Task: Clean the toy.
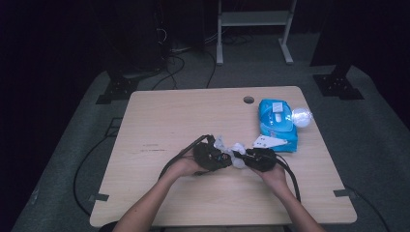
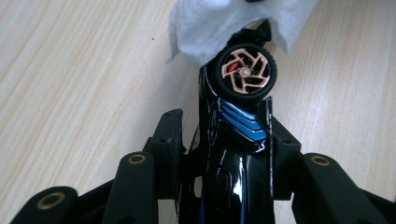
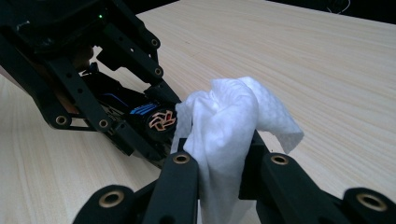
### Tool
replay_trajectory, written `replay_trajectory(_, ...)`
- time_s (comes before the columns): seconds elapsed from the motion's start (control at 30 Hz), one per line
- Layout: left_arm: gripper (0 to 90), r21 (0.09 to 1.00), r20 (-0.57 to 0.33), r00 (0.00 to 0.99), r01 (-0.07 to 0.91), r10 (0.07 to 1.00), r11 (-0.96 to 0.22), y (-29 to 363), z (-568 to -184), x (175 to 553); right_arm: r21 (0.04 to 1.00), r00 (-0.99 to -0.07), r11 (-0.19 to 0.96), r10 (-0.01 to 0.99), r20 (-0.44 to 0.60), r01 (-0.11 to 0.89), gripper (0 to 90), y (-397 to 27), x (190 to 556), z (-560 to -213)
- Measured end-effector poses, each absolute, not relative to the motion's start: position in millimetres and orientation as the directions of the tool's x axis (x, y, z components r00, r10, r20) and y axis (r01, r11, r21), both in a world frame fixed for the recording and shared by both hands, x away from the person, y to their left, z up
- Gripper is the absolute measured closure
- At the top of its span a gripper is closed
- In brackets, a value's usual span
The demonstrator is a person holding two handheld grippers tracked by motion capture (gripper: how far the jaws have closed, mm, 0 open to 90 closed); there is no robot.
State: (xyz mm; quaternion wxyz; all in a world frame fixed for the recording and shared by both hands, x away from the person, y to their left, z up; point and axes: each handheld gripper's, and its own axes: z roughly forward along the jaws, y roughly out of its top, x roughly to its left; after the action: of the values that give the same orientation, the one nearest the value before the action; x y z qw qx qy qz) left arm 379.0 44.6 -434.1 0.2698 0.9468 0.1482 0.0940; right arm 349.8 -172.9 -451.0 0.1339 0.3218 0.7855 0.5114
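The left gripper (image 2: 224, 140) has its jaws clamped on the sides of a glossy black toy car (image 2: 233, 154) with blue stripes, one copper-spoked wheel (image 2: 245, 72) jutting beyond the pads, while the right gripper (image 3: 219, 172) pinches a bunched white wet wipe (image 3: 229, 121) between its own closed jaws. Seen from the high view, the two tools meet nose to nose at the centre of the tabletop (image 1: 159, 121), the left gripper (image 1: 212, 155) and right gripper (image 1: 256, 158) held low over the wood with the wipe (image 1: 237, 153) crumpled between them against the car's front end. Just beyond the right hand, toward the far right of the tabletop, lies a blue pack of wipes (image 1: 276, 123) with its white flap lifted, and a clear crumpled wrapper (image 1: 301, 116) rests against the pack's right edge. The work in hand appears to be cleaning the toy: the cloth is already pressed to the bodywork near the wheel. The next move likely calls for a steady hold from the left hand while the right drags the wipe along the car's body, keeping its pinch firm enough that the cloth does not slip free, and for turning the car to present a fresh side.
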Motion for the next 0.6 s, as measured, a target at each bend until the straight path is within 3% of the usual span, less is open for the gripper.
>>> replay_trajectory(0.3,65.2,0.65,0.081,0.947,0.187,0.312,-0.737,56,-424,371,0.927,-0.776,0.202,0.617,0.13,0.316,80.6,-172,342,-430)
replay_trajectory(0.5,64.0,0.61,0.054,0.946,0.221,0.319,-0.761,53,-423,374,0.916,-0.764,0.216,0.631,0.133,0.338,80.5,-172,346,-435)
replay_trajectory(0.6,55.4,0.555,0.038,0.949,0.24,0.312,-0.797,47,-428,377,0.91,-0.759,0.223,0.638,0.134,0.348,80.6,-173,347,-439)
